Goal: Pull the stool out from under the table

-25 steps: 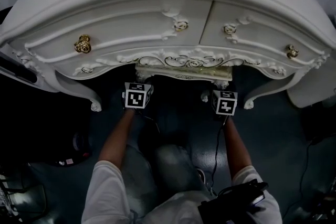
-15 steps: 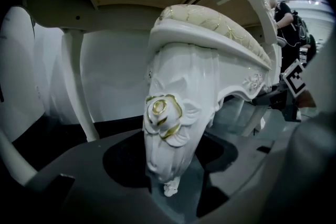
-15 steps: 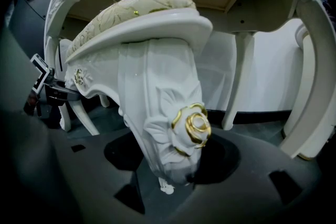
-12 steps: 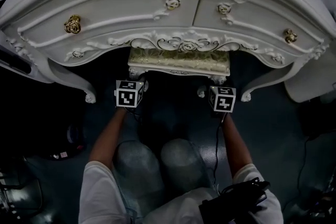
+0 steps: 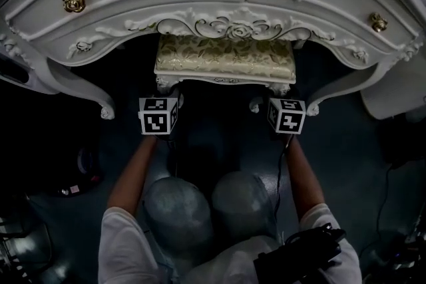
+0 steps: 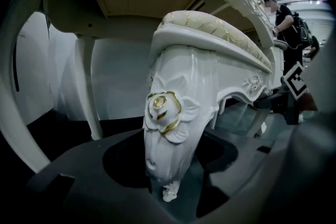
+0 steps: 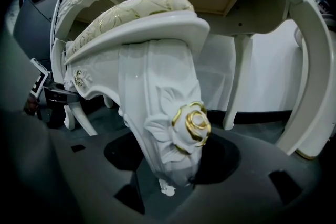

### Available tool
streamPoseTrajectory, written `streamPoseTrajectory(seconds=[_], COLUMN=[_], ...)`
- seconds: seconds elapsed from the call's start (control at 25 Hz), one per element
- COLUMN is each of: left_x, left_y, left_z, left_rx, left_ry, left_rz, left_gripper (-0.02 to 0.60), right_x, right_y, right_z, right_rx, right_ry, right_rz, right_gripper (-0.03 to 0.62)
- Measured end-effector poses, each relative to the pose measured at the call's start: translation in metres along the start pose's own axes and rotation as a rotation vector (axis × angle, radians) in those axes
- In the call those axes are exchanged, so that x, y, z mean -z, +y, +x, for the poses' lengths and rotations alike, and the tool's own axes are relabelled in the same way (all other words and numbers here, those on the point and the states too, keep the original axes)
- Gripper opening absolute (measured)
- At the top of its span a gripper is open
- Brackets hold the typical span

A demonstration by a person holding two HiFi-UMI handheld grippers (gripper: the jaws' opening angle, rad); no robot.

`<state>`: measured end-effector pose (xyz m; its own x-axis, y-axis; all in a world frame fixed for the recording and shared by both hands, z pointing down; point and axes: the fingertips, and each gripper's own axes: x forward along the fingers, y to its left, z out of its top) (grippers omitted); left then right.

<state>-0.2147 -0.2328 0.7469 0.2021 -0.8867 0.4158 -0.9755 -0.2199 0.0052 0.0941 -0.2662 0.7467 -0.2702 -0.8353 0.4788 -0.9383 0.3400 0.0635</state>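
Observation:
The stool (image 5: 225,56), white with a gold-patterned cushion, shows more than half out from under the white dressing table (image 5: 133,3). My left gripper (image 5: 166,98) is shut on the stool's front left leg (image 6: 173,113), whose carved gold rose sits right between the jaws of the left gripper (image 6: 168,186). My right gripper (image 5: 279,102) holds the front right leg (image 7: 163,113) the same way, and that leg fills the gap in the right gripper (image 7: 168,181). Both leg feet stand on the dark floor.
The table's curved legs (image 5: 86,93) (image 5: 339,93) flank the stool on either side. The person's knees (image 5: 180,203) are close behind the grippers. A cable (image 5: 276,176) runs down from the right gripper. Dark clutter lies on the floor at far left (image 5: 73,183).
The stool has slid out from under the table toward the person, showing much more of its cushion. Both grippers came back with it, still on the legs.

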Motion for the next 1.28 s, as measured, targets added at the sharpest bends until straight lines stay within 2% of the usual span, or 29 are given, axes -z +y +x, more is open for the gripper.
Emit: streamPoseTrajectory(seconds=[0.36, 0.52, 0.8, 1.12, 1.28], left_x=[0.012, 0.016, 0.023, 0.035, 0.038], left_y=[-0.004, -0.003, -0.007, -0.017, -0.018], left_z=[-0.012, -0.014, -0.025, -0.046, -0.047], left_rx=[0.000, -0.014, -0.061, -0.062, -0.055], left_ry=[0.040, 0.024, 0.115, 0.160, 0.204], left_rz=[-0.017, -0.011, 0.000, -0.009, 0.006], left_gripper=[0.262, 0.262, 0.259, 0.259, 0.259], right_x=[0.014, 0.021, 0.022, 0.030, 0.033], right_y=[0.006, 0.006, 0.010, 0.011, 0.012], right_z=[-0.012, -0.017, -0.025, -0.034, -0.039], right_rx=[-0.001, 0.001, -0.035, -0.075, -0.055], right_ry=[0.040, 0.045, 0.106, 0.185, 0.195], right_rz=[0.008, 0.011, -0.035, -0.086, -0.084], right_gripper=[0.259, 0.259, 0.259, 0.258, 0.257])
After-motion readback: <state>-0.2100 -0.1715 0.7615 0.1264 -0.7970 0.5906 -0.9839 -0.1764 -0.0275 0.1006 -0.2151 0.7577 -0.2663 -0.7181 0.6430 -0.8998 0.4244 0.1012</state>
